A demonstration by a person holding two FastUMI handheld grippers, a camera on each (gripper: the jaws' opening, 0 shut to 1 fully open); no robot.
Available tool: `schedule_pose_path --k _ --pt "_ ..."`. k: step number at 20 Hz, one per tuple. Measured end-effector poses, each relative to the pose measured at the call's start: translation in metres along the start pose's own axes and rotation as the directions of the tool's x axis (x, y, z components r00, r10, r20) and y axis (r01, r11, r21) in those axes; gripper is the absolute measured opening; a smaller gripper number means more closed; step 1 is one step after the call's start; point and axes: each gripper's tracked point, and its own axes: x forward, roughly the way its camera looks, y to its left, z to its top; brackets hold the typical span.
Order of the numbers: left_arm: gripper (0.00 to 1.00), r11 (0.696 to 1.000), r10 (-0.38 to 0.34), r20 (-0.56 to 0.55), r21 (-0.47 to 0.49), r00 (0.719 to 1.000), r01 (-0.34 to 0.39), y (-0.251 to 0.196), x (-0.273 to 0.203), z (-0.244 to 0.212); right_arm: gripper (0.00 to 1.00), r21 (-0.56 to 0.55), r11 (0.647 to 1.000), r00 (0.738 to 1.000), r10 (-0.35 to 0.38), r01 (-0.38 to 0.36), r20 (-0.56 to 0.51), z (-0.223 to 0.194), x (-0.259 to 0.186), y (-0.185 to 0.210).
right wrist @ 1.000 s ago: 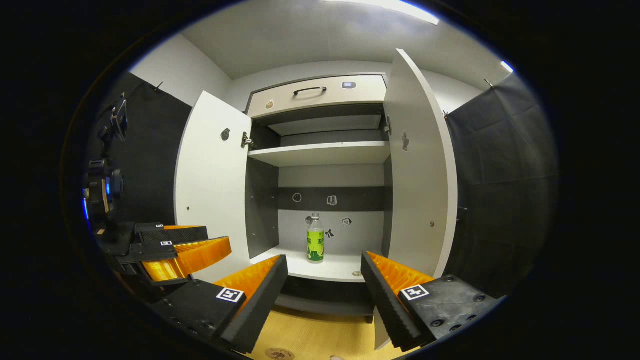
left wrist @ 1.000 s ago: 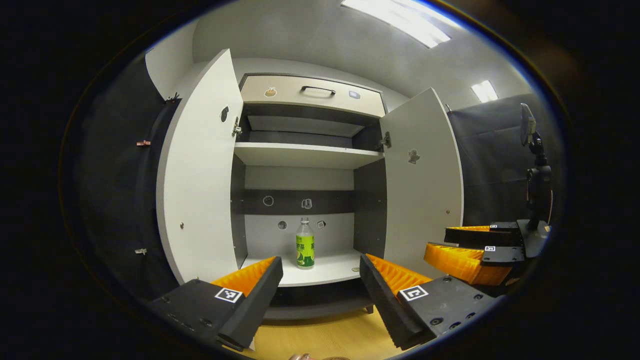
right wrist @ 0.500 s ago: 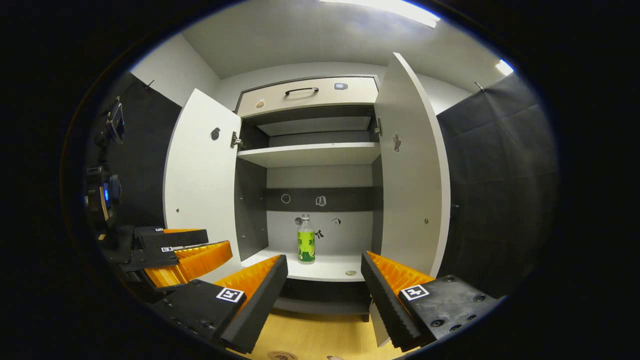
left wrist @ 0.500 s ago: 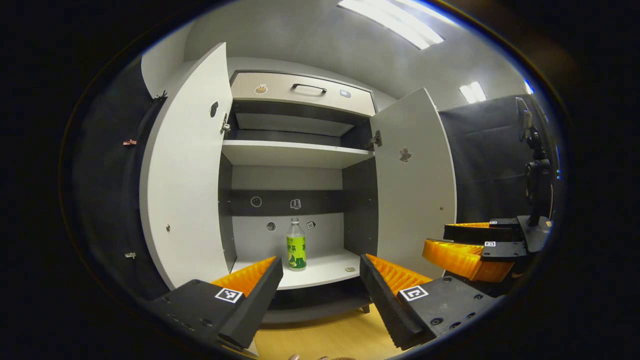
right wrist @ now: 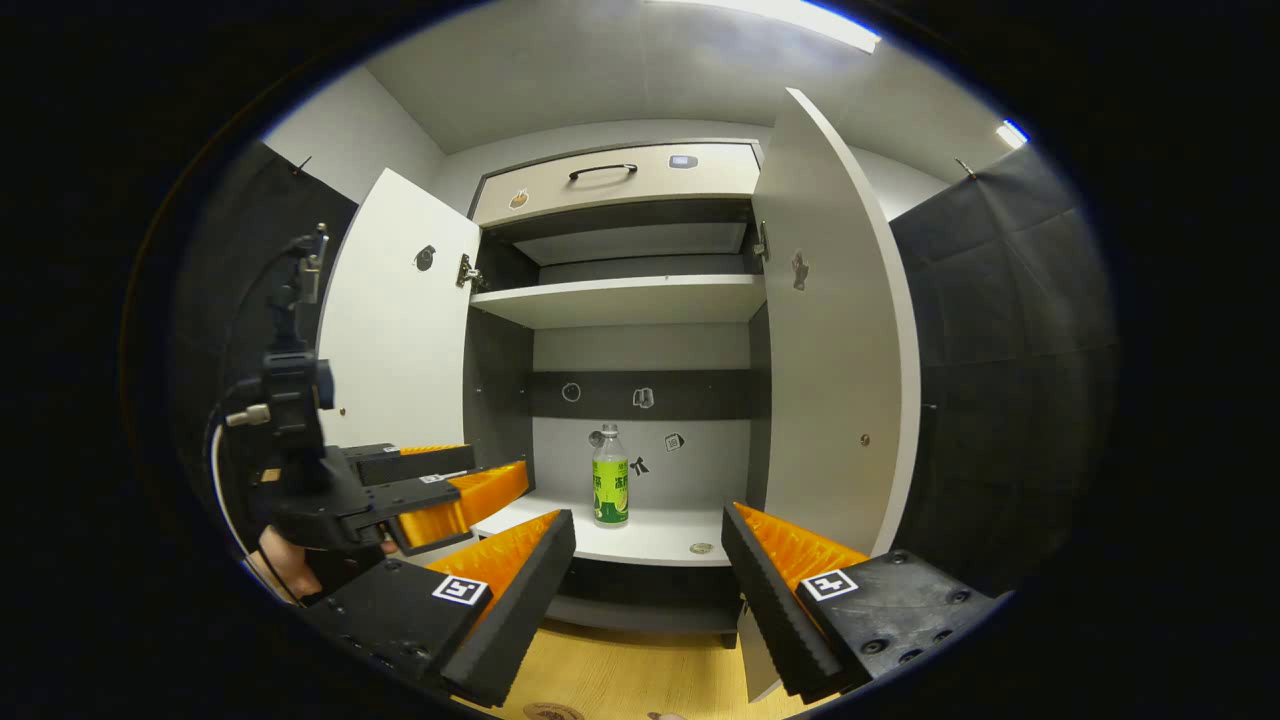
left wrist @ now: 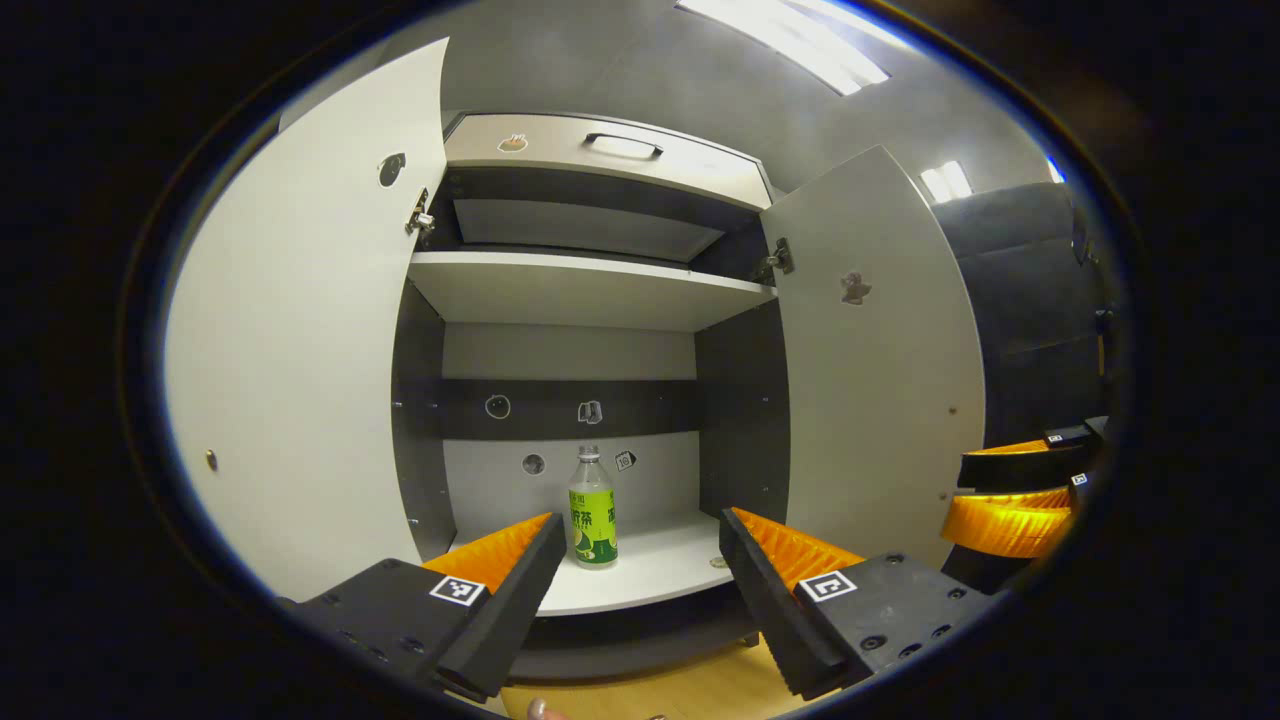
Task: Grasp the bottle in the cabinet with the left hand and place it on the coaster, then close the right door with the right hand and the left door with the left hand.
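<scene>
The bottle (left wrist: 592, 508) stands upright on the lower shelf (left wrist: 650, 570) of the cabinet (left wrist: 600, 290), toward the back, its label too small to make out. Both doors hang open: the left door (left wrist: 300, 370) and the right door (left wrist: 880, 380). The left tongs (left wrist: 640, 580) are spread wide and hold nothing, short of the shelf's front edge, the bottle showing just inside the left finger. In the right gripper view the right tongs (right wrist: 648, 585) are likewise wide apart and empty, in front of the cabinet over the wooden table (right wrist: 640, 680). There the left tongs appear again at the left, with a hand (right wrist: 285, 565) partly hidden behind them. A small round thing (right wrist: 701, 548) lies on the shelf's front; what it is I cannot tell. A coaster (right wrist: 548, 712) is cut off at the bottom edge.
</scene>
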Motion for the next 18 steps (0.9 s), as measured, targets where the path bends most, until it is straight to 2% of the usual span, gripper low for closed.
schedule_pose_path --k 5,9,18 --pt "0.98 0.998 0.054 0.004 0.041 0.999 -0.055 0.014 0.079 -0.017 0.98 0.006 0.998 0.998 0.065 -0.065 0.005 -0.009 0.036 -0.013" --pt "0.98 0.997 0.055 -0.023 0.058 0.998 -0.054 0.019 0.139 -0.043 0.98 0.018 0.994 0.994 0.109 -0.108 -0.022 -0.025 0.065 -0.017" --pt "0.96 0.987 0.152 -0.042 0.068 0.987 -0.149 0.056 0.218 -0.086 0.98 0.029 0.978 0.975 0.206 -0.204 -0.078 -0.052 0.105 -0.012"
